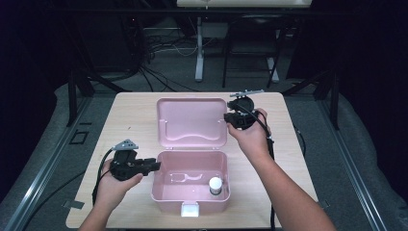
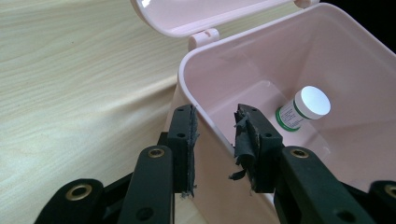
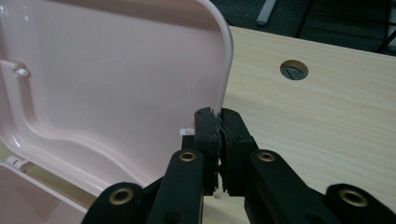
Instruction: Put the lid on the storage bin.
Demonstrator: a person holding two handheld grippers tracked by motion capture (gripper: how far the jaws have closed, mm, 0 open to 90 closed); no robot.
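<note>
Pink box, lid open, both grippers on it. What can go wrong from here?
1. The right gripper pinches only the thin rim of the lid; it may slip off as the lid swings.
2. The left gripper straddles the box wall with its jaws apart, so the box may slide or tip.
3. The bottle lying inside may roll if the box jerks.

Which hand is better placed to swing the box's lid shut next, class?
Likely right: the right gripper is shut on the lid edge; the left gripper straddles the box wall.
</note>
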